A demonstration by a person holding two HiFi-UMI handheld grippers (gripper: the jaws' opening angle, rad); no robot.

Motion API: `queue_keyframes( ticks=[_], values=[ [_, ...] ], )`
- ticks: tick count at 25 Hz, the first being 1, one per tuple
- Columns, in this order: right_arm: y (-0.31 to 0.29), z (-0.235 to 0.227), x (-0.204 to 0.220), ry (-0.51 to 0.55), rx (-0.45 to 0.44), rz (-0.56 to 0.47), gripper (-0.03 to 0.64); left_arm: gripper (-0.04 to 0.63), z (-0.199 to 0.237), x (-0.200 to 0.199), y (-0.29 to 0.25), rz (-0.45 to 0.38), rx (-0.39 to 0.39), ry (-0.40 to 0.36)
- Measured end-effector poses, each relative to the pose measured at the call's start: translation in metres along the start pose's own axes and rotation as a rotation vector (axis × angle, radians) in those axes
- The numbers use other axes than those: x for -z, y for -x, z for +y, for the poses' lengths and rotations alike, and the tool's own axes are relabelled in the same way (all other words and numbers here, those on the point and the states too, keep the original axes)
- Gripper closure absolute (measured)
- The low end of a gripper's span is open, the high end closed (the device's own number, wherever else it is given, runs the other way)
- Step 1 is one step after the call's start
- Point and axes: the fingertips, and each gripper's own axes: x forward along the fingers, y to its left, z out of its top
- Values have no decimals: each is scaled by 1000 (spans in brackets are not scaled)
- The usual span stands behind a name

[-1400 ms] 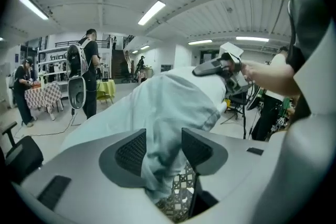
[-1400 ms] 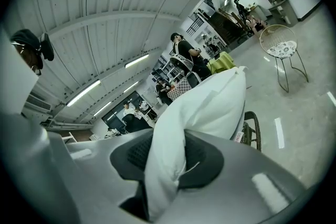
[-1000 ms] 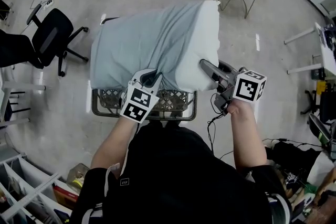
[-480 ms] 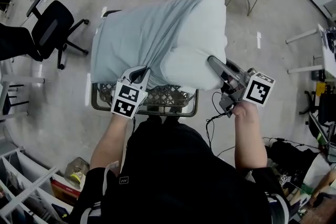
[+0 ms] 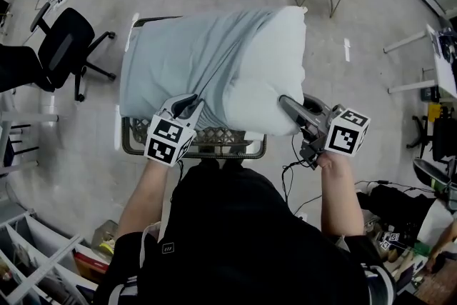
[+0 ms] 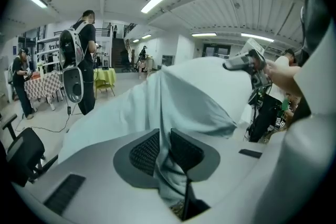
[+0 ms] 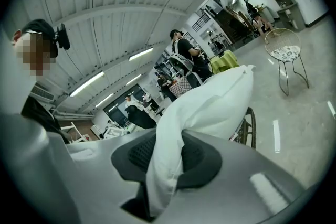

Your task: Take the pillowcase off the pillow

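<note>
Pillow (image 5: 275, 57) lies on a wire basket (image 5: 214, 144), its right part bare, with the pillowcase (image 5: 178, 57) over the left. Only the gripper views show the grips. The left gripper (image 6: 164, 152) pinches pillowcase fabric, its jaws having just opened slightly. The right gripper (image 7: 167, 157) is clamped on the pillow's white corner.

Head view: camera on the person's head, facing steeply down. Takes in both forearms, the left gripper (image 5: 187, 108), the right gripper (image 5: 284, 102), the pillow (image 5: 275, 68) on a wire basket (image 5: 214, 136), and floor all round. Middle range.

Left gripper view: rides the gripper, looks along its jaws and up across the pillowcase (image 6: 157, 107), cloth right at the lens. Catches the right gripper at upper right, shared with the head view.

Right gripper view: same mount, pillow at the lens, faces the far room. A wire chair (image 7: 286, 55) appears here and at the top of the head view.
</note>
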Motion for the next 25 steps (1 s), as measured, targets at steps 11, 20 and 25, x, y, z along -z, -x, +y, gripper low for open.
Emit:
queue_keyframes(
  ticks=[11, 20, 25],
  values=[
    [26, -71, 97, -188, 108, 82, 484, 440, 37, 4, -61, 86, -22, -55],
    [47, -159, 199, -386, 201, 117, 447, 425, 18, 16, -135, 160, 42, -87],
    [49, -172, 216, -439, 190, 146, 362, 420, 7, 8, -162, 175, 64, -123]
  ],
)
